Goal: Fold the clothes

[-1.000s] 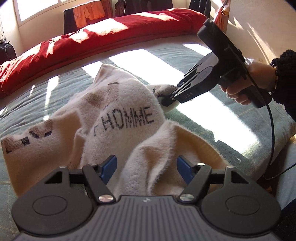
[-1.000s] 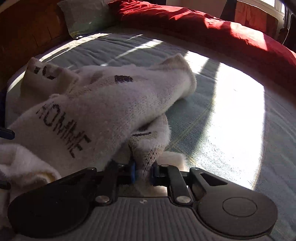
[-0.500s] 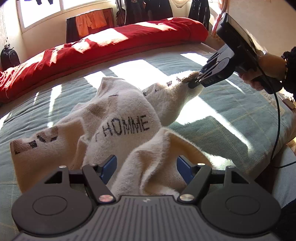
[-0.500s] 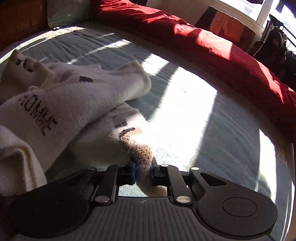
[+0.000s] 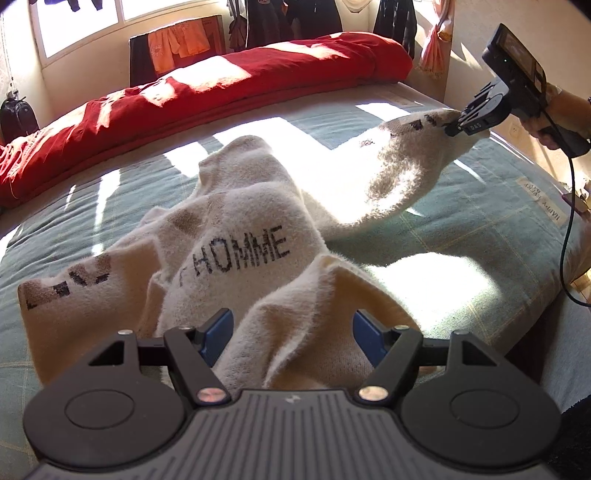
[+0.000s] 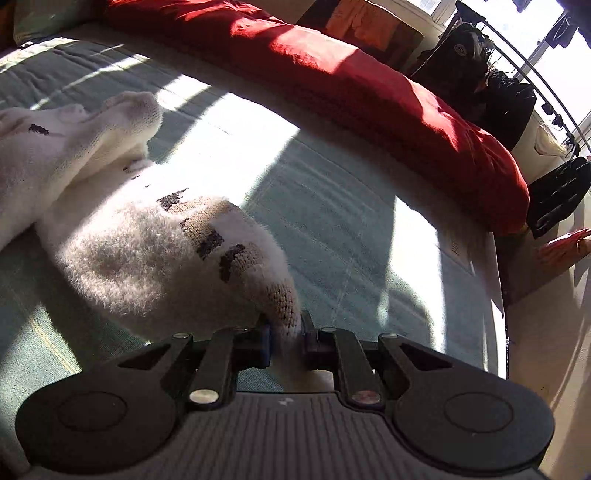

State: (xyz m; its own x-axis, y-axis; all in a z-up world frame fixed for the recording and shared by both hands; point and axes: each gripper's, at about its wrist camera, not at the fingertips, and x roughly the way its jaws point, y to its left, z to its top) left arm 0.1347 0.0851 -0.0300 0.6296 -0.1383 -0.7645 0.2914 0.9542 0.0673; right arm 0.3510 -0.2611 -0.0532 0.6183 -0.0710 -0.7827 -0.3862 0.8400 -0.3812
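The right claw [image 6: 286, 334] is pinched almost shut on the cuff of a sleeve [image 6: 207, 254] belonging to a fluffy cream sweater [image 5: 236, 251], so the sleeve runs out taut from the garment's crumpled body. The left claw [image 5: 291, 338] stands wide open, its blue pads [image 5: 218, 334] on either side of a raised fold of the sweater; whether they touch the wool cannot be told. The sweater, printed with the word HOMME in dark letters, lies bunched on a pale green bed [image 5: 461, 229] streaked with bright sunlight. A red duvet [image 5: 221, 92] is heaped along the bed's far edge. Beyond it, clothes hang under a sunlit window [image 5: 81, 26] against a cream wall. A person's right hand [image 5: 561, 118], wearing a dark sleeve, holds the right claw's handle angled downward, above the bed's right side, a black cable trailing below.
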